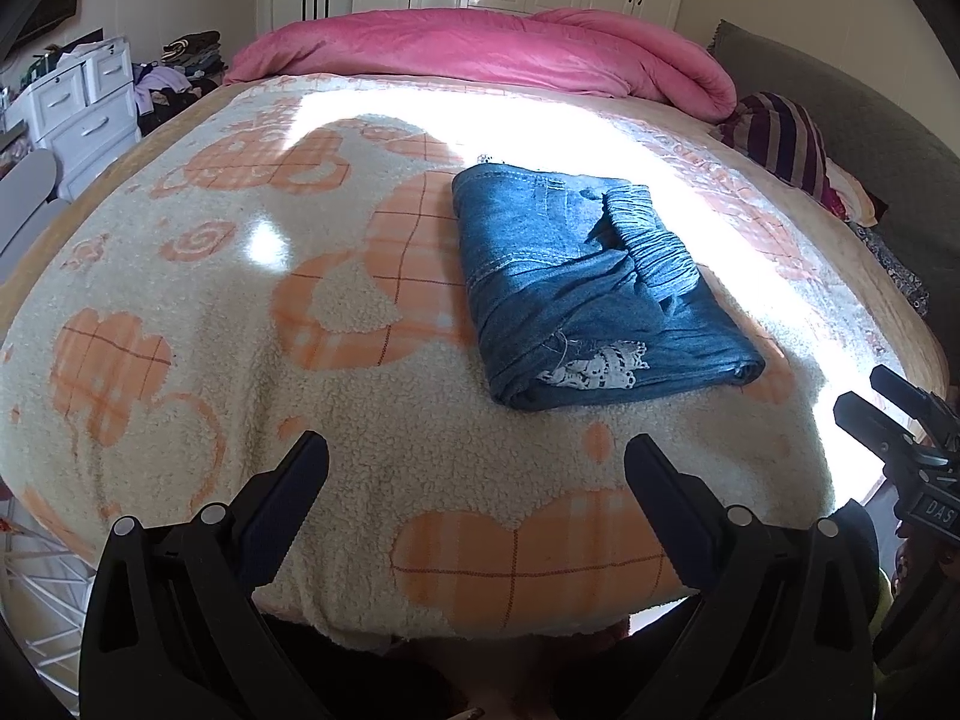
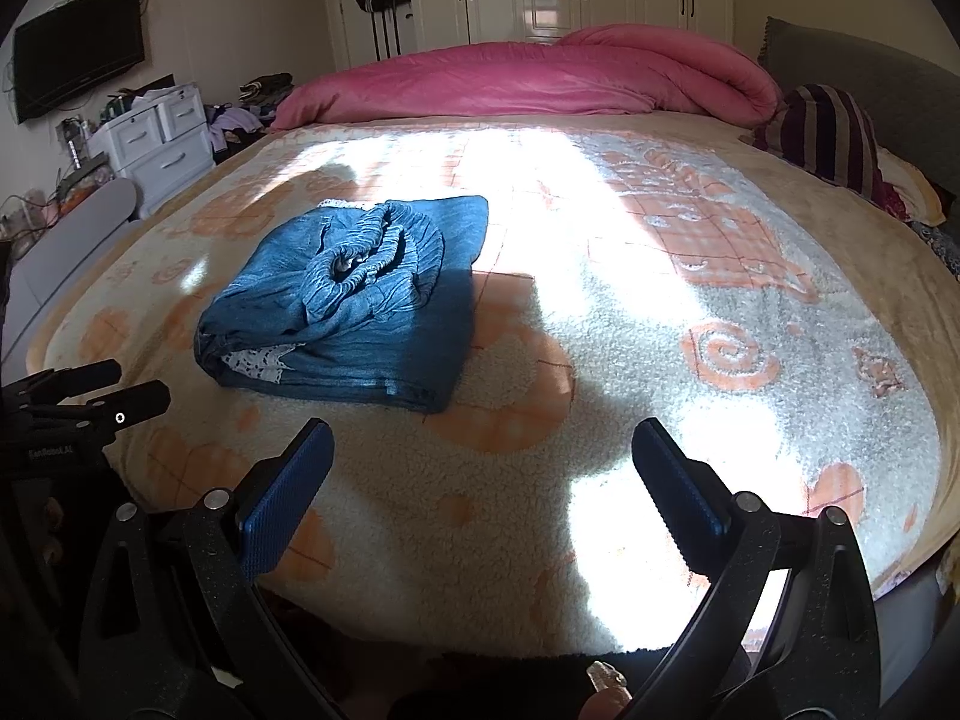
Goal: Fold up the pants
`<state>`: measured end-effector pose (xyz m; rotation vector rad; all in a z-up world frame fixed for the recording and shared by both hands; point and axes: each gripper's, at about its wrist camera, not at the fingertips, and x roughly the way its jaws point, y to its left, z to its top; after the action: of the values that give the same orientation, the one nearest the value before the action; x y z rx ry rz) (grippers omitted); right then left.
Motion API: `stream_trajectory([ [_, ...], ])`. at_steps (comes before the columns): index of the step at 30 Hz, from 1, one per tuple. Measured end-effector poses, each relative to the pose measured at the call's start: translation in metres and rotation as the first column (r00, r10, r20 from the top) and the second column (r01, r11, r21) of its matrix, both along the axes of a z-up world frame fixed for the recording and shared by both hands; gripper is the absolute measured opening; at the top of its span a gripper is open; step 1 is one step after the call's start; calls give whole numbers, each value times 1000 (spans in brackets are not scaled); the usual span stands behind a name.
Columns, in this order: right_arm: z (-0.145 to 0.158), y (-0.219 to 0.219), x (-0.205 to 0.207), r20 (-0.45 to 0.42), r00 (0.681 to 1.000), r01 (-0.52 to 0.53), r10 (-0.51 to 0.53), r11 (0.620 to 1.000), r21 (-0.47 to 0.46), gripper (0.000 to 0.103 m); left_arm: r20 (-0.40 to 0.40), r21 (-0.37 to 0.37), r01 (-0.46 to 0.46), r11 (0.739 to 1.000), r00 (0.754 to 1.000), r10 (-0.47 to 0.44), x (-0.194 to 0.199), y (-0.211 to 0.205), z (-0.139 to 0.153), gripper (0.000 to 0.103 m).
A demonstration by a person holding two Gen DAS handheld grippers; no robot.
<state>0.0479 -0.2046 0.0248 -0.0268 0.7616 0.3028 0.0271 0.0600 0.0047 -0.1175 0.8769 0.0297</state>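
Very little here can be read. On the body of the right tongs (image 1: 882,405), seen at the edge of the left wrist view, a small plate shows the white letters "DAS", cut off by the frame. On the body of the left tongs (image 2: 129,387), seen from the right wrist view, a line of small white print runs along the black housing; it looks like "KenRobot.AI", though the letters are too fine to be sure. The blanket (image 2: 690,420) carries pale woven marks near the bed's far side, too washed out by sunlight to read.
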Motion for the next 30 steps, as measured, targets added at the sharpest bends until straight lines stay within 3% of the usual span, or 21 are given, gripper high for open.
stream_trajectory([
  [30, -4, -1, -1, -4, 1000, 10, -10, 1000, -7, 94, -8, 23, -16, 1000, 1000, 16, 2, 1, -1, 99],
])
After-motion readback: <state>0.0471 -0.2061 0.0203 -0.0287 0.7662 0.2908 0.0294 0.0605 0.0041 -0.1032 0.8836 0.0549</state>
